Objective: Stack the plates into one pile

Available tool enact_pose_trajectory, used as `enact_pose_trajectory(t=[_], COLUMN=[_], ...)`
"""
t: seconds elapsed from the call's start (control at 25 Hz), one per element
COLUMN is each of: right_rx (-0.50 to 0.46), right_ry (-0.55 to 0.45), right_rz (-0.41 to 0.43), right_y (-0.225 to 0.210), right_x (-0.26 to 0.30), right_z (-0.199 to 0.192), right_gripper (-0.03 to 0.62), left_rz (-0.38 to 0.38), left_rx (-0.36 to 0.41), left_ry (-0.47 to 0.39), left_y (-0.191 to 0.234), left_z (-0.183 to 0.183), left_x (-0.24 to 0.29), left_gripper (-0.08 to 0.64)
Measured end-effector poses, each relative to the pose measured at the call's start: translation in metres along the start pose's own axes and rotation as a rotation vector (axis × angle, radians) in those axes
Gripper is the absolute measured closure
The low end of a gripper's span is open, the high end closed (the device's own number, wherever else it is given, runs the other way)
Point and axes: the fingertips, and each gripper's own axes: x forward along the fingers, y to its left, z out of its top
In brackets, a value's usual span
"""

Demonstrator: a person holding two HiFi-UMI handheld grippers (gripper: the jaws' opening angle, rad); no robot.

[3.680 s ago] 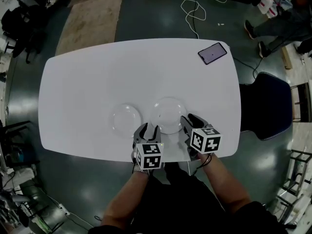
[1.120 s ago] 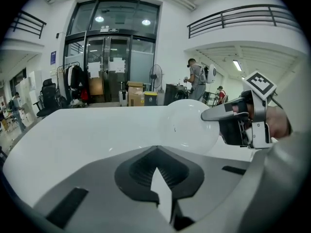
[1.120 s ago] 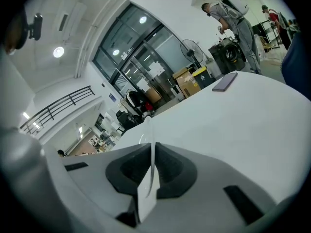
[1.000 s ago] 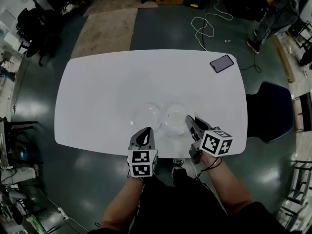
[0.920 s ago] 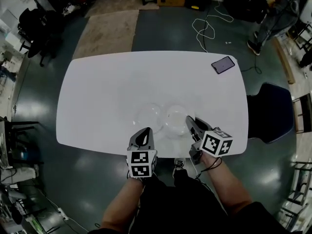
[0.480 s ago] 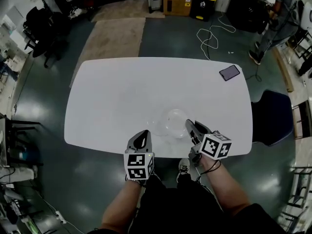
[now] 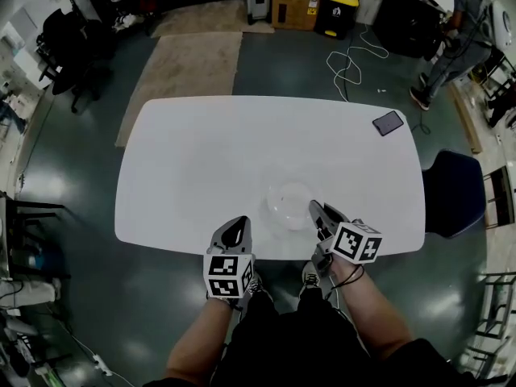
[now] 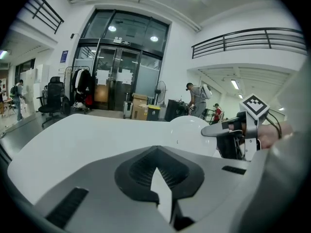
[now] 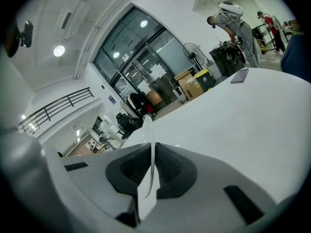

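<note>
A clear plate (image 7: 290, 202) hangs near the front edge of the white table (image 7: 201, 151). My right gripper (image 7: 316, 210) is shut on its right rim. The thin rim (image 9: 146, 130) stands between the jaws in the right gripper view. In the left gripper view the plate (image 8: 189, 130) rises tilted off the table beside the right gripper (image 8: 215, 130). My left gripper (image 7: 235, 224) is shut and holds nothing, left of the plate at the table's front edge. I make out only one plate outline. I cannot tell whether a second plate lies under it.
A phone (image 7: 389, 122) lies at the table's far right corner. A dark chair (image 7: 455, 192) stands to the right of the table. A white cable (image 7: 351, 59), a rug (image 7: 189, 63) and boxes (image 7: 294, 6) are on the floor beyond. A person (image 7: 463, 14) stands at the far right.
A second ago two clear plates lay side by side; now one outline shows. Both grippers have moved left along the table, the right one carrying its plate toward where the left plate lay.
</note>
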Motion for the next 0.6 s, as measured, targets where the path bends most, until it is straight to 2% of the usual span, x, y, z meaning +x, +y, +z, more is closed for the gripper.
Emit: enact_pose_trajectory(t=[0.36,0.6], right_rx=[0.055,0.126], right_ry=[-0.016,-0.03], right_rz=[-0.06,-0.097], right_y=[-0.001,-0.01], right_x=[0.025,0.041], right_z=[-0.016,-0.024], right_gripper=[0.56,0.56], left_rz=[-0.107,-0.161], left_rx=[0.024,0.043], left_ry=[-0.006,0.011], left_y=[0.017,0.023], left_z=[0.002,0.001], left_x=[0.006,0.015], left_gripper=[0.543,0.543])
